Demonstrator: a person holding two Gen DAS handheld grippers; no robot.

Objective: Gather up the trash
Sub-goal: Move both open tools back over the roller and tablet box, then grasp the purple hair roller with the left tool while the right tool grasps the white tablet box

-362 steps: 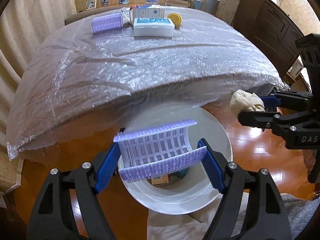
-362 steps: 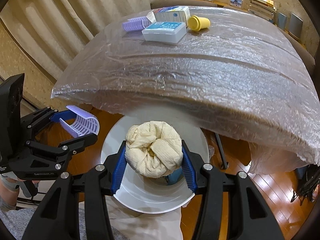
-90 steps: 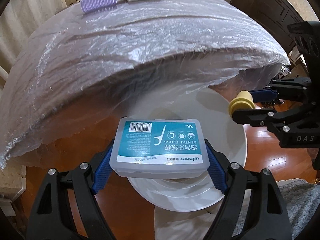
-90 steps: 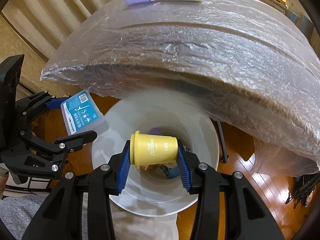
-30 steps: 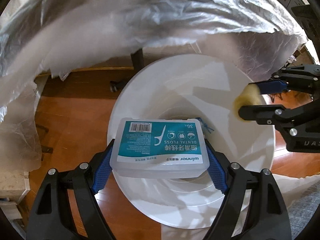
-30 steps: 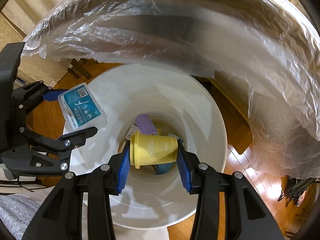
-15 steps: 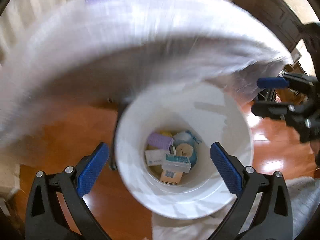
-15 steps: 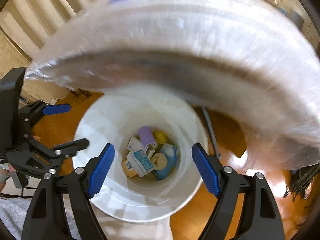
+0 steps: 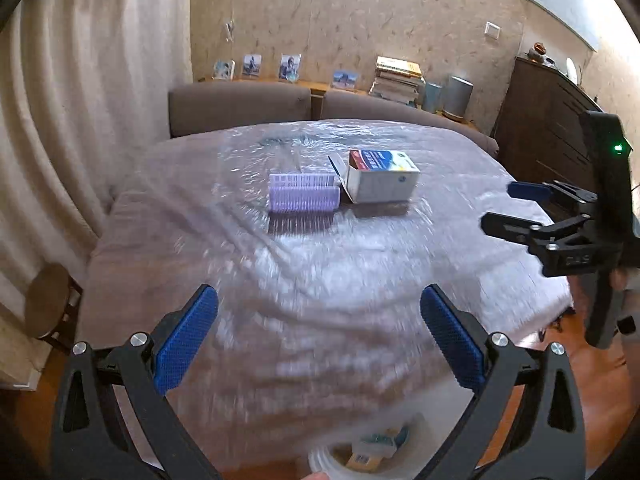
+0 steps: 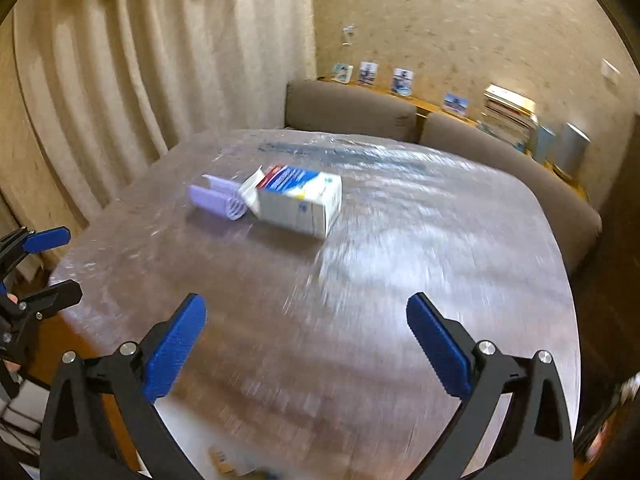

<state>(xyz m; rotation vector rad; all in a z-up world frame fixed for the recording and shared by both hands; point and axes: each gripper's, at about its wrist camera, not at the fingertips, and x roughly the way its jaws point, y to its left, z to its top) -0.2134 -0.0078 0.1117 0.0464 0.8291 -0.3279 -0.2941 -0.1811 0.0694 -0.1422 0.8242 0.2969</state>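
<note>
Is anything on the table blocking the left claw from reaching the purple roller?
Nothing visible. Only bare plastic-covered table lies between the open left claw and the purple roller. The open carton sits beside the roller's right end, off that line.

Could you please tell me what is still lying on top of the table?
On the plastic-covered table lie a purple hair roller and an open white box, side by side. Whether the box holds anything cannot be seen.

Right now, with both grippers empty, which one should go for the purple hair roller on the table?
Left, probably. The purple hair roller lies on the left of the white carton, nearer the left gripper. The right gripper, also open, would have to reach past the carton.
</note>
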